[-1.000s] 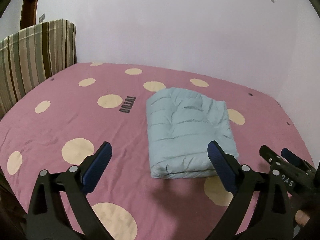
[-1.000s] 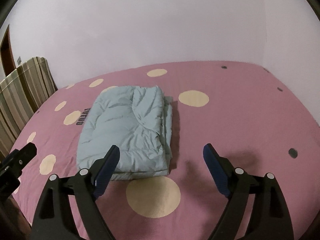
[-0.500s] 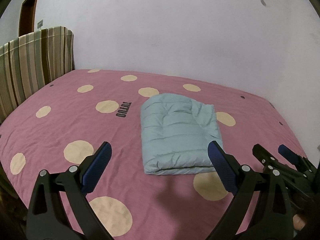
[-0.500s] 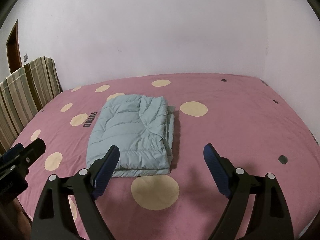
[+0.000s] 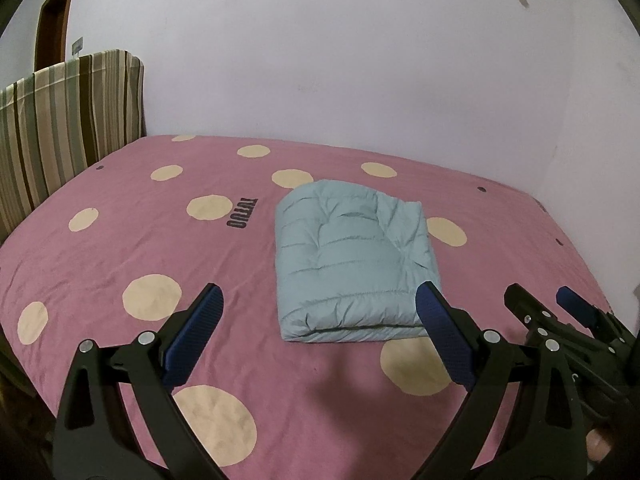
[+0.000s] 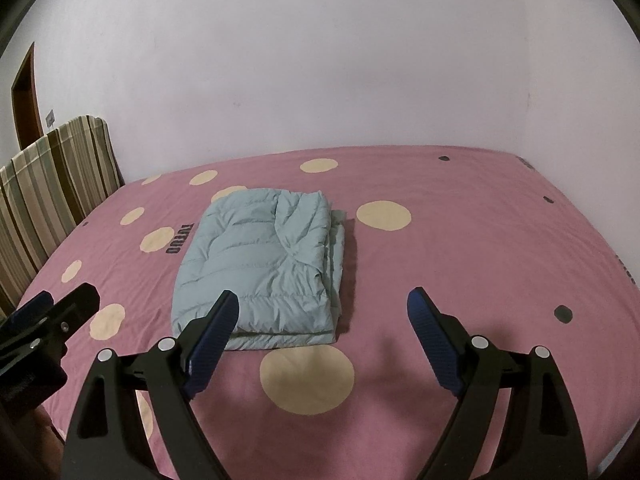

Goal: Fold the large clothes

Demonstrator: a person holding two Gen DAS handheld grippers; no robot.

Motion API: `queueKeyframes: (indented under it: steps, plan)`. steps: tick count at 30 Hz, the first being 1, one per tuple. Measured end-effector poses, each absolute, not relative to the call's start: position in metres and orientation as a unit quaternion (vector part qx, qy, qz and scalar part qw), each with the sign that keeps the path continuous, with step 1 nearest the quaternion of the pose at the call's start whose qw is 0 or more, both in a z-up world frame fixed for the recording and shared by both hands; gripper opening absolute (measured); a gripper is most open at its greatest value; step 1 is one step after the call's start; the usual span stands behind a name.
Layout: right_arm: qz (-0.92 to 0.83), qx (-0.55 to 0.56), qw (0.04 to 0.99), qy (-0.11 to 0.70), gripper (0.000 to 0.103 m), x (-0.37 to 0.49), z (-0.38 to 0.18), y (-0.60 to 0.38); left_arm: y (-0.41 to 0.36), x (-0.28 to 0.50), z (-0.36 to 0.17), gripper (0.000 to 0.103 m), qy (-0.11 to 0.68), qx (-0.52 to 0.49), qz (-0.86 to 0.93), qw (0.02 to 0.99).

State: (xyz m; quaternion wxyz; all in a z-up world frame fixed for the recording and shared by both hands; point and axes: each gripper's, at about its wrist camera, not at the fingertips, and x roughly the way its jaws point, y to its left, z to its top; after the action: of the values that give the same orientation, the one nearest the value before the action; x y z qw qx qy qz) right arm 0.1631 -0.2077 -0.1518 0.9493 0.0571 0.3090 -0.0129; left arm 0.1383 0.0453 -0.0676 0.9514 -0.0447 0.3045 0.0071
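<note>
A light blue puffy jacket (image 5: 352, 264) lies folded into a compact rectangle on the pink bed; it also shows in the right wrist view (image 6: 264, 272). My left gripper (image 5: 320, 328) is open and empty, held above the near edge of the bed in front of the jacket, not touching it. My right gripper (image 6: 324, 332) is open and empty, held just right of the jacket's near edge. The right gripper shows at the right edge of the left wrist view (image 5: 560, 320), and the left gripper at the left edge of the right wrist view (image 6: 44, 328).
The bed has a pink sheet with cream dots (image 5: 120, 248). A striped headboard cushion (image 5: 60, 120) stands at the left. A white wall (image 5: 320, 60) runs behind the bed, and a brown door frame (image 5: 52, 20) is at the far left.
Both grippers have pulled back and up from the bed, still open. The folded jacket looks smaller and farther away and has not moved.
</note>
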Motion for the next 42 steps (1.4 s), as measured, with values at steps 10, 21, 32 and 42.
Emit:
queueKeyframes:
  steps: [10, 21, 32, 42]
  plan:
    - [-0.014, 0.056, 0.949, 0.309, 0.085, 0.1636, -0.152, -0.2073, 0.0455, 0.1385, -0.0698, 0.097, 0.309, -0.048, 0.006, 0.95]
    - [-0.014, 0.054, 0.95, 0.307, 0.085, 0.163, -0.1518, -0.2066, 0.0429, 0.1399, -0.0702, 0.097, 0.309, -0.044, 0.007, 0.95]
    - [-0.014, 0.054, 0.951, 0.305, 0.085, 0.1633, -0.1508, -0.2062, 0.0423, 0.1396, -0.0697, 0.097, 0.309, -0.041, 0.005, 0.95]
    - [-0.015, 0.054, 0.951, 0.305, 0.085, 0.1627, -0.1504, -0.2059, 0.047, 0.1387, -0.0694, 0.097, 0.307, -0.048, 0.008, 0.951]
